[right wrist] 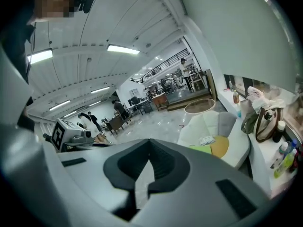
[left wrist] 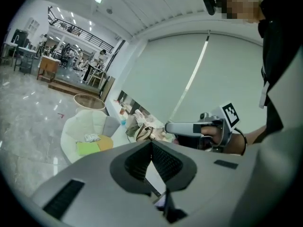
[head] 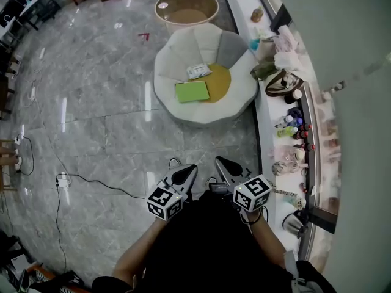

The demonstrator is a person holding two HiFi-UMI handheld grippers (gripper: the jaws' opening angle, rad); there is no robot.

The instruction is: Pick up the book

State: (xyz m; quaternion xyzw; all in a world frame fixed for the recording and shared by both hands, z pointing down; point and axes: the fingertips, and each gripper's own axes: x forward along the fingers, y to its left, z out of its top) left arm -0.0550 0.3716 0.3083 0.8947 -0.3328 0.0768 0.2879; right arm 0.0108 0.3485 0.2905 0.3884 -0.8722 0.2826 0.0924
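Fingers first: on my left gripper (head: 181, 171) the fingers (left wrist: 166, 161) are pressed together at the tips with nothing between them. The fingers (right wrist: 163, 161) of my right gripper (head: 223, 163) are pressed together and empty too. Both grippers sit close in front of me, side by side and just apart, tipped slightly down over bare floor (head: 98, 121).

Well ahead of the fingers stands a white chair (head: 177, 54). The book (head: 192, 91), green, lies flat on its seat, touching a yellow cushion (head: 220, 81) on its right, with a small packet (head: 198, 71) just beyond it. Right of the chair runs a cluttered worktop (head: 264, 112).

As I judge it, nothing of the task is done: the book is untouched and far out of reach. What is left is to close the gap to the chair, spread one pair of fingers, get them around an edge of the book, pinch and lift.
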